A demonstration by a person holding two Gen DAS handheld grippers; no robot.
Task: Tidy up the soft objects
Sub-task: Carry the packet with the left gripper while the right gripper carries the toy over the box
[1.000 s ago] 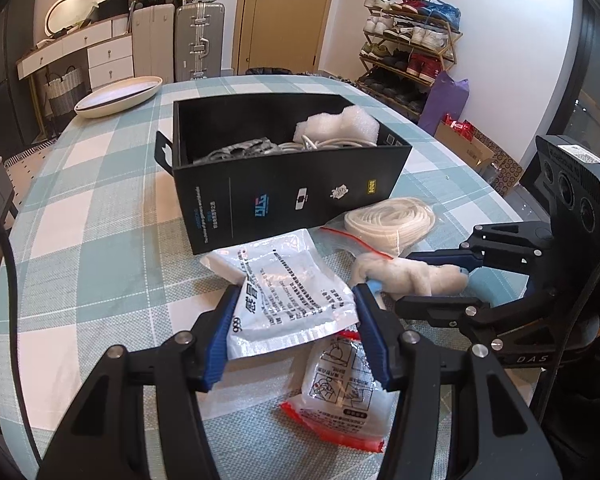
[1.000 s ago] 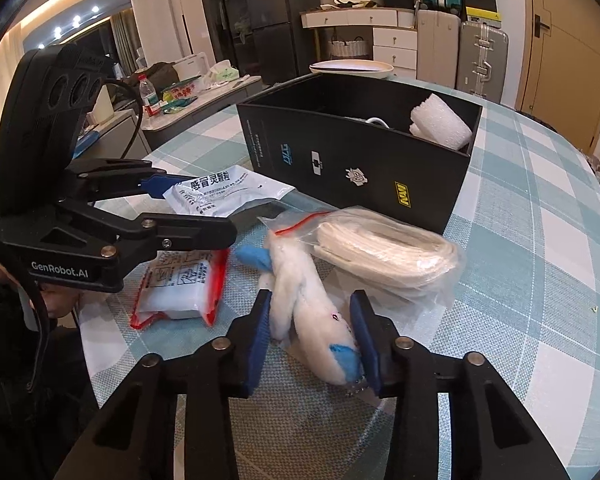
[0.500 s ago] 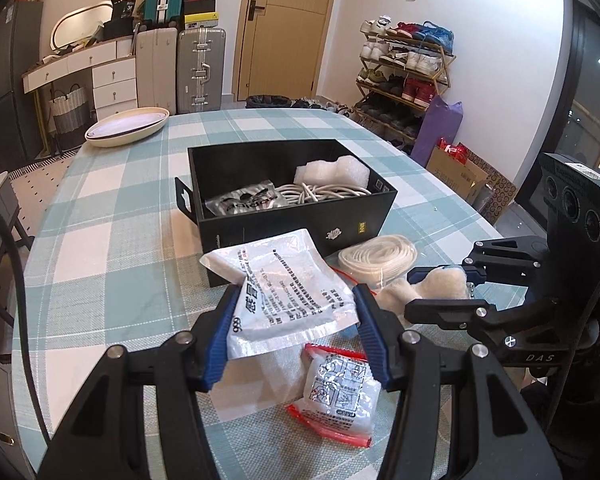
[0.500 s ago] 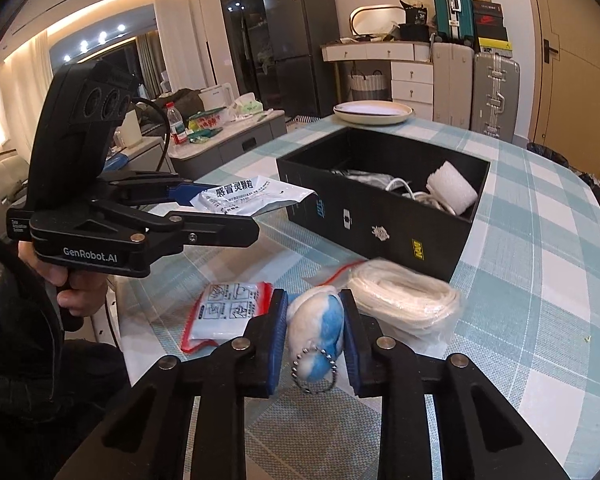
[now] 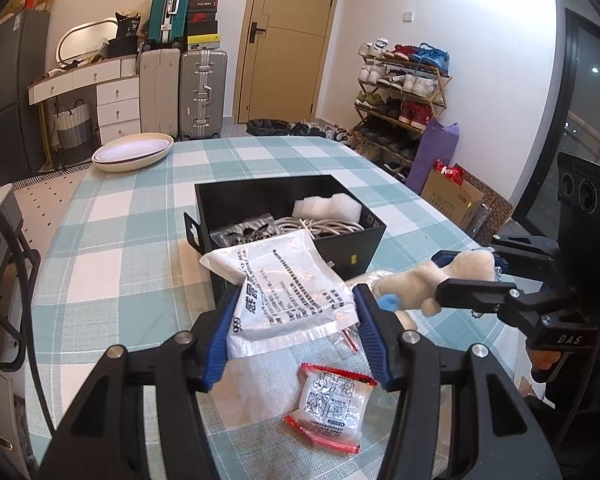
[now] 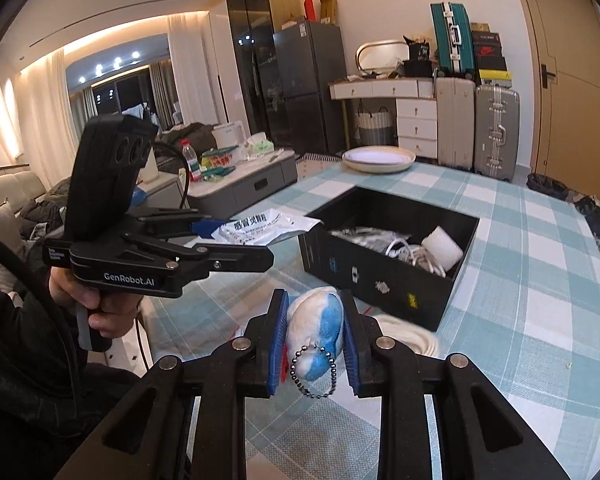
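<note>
Overhead, checked tablecloth (image 5: 132,216); suitcases (image 5: 202,92) behind.

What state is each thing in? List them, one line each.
Left gripper: shut on the white packet, lifted.
Right gripper: shut on the plush toy, lifted.
Black box: open, partly filled.
Red-edged packet: flat on the table.
Door: closed.

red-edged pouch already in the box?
No. In the left wrist view the red-edged pouch lies on the tablecloth near the camera, outside the black box.
</note>
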